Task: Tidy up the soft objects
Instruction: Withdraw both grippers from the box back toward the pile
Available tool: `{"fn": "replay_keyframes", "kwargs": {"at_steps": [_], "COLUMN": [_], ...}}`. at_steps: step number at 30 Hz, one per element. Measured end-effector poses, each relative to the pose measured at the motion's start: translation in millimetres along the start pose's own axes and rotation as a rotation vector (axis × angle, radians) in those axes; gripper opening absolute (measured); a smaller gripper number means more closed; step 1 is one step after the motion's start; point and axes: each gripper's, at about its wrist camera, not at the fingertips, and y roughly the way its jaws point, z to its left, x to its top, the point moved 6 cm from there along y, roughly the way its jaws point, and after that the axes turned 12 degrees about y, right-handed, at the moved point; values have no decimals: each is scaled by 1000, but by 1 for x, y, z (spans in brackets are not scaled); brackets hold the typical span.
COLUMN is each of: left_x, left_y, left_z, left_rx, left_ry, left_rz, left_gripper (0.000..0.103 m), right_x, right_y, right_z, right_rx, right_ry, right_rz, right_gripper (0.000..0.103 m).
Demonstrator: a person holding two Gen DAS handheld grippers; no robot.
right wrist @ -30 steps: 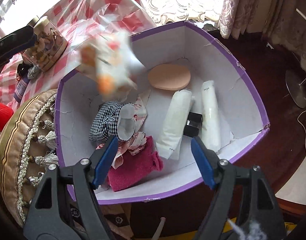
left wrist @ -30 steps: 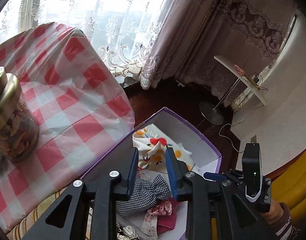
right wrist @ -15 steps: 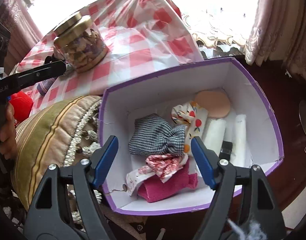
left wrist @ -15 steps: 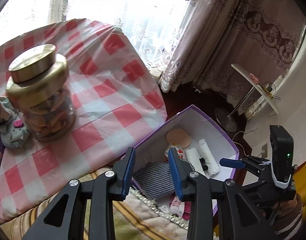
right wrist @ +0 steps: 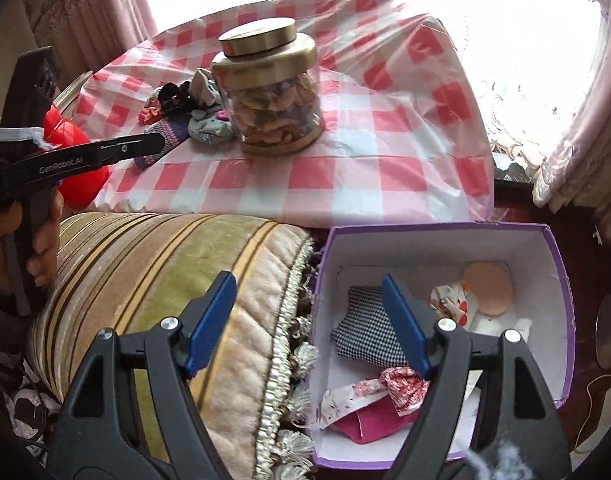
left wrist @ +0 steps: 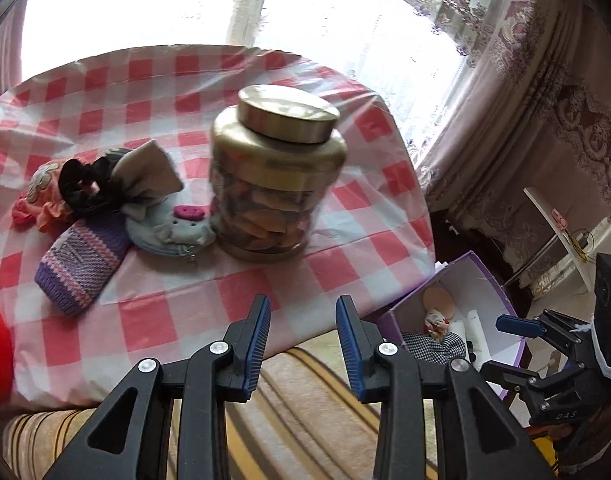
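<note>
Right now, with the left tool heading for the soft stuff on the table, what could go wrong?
1. The jar stands touching the grey pouch; a careless reach could knock it.
2. The soft pile is tangled together, so the left tool might lift several pieces at once.
3. The box sits below the table edge; a dropped piece may miss it.

Right gripper [right wrist: 309, 320] fingers apart, empty, above purple box [right wrist: 561, 264] edge beside striped cushion [right wrist: 153, 264].
</note>
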Motion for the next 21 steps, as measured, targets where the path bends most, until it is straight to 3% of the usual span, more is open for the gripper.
{"fn": "replay_keyframes", "kwargs": {"at_steps": [11, 21], "left_x": [-3, 18], "left_y": [-17, -6], "left_z": [120, 203], "left_rx": [150, 214], "left_ry": [-210, -400], "left_rz": [-22, -64], "left_gripper": [36, 36], "right_x": [34, 72], "right_y": [16, 40], "right_z": [85, 156], "right_rx": [58, 128], "right_ry": [-178, -269], "right_rz": [-9, -52], "right_gripper": [78, 78]}}
